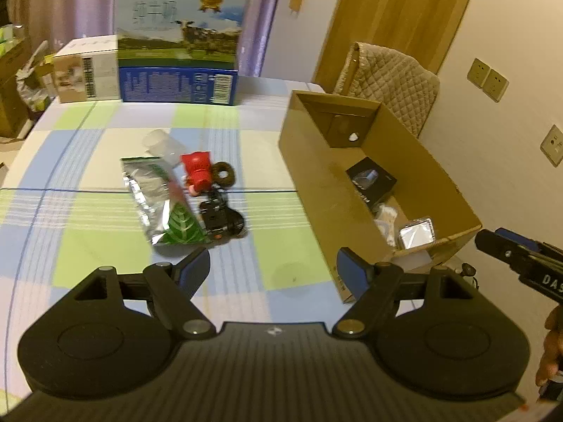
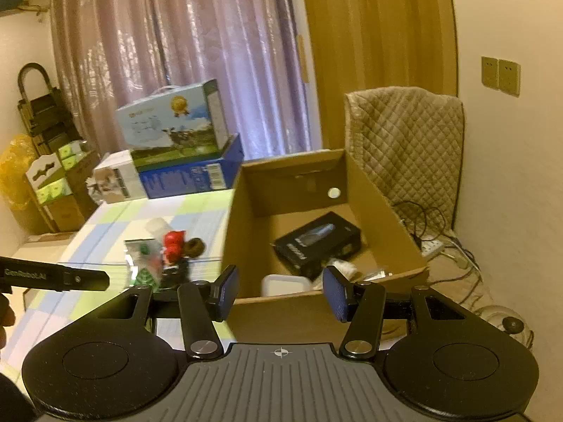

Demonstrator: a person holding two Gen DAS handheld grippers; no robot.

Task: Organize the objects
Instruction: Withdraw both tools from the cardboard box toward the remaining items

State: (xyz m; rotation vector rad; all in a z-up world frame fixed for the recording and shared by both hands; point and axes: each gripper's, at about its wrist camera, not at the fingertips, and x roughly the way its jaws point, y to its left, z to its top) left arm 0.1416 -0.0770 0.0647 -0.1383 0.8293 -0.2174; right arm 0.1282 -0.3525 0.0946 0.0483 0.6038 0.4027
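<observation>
Five loose items on the table, one open cardboard box.

Pink curtain, quilted chair cover, wall sockets, wooden door.

left wrist: above worktop, facing curtain | right wrist: near cardboard box | shared: box, milk carton

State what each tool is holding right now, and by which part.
Nothing is held. The left tool is open above the checked tablecloth, its fingers bare. The right tool is open over the near edge of the brown cardboard box, also bare.
</observation>
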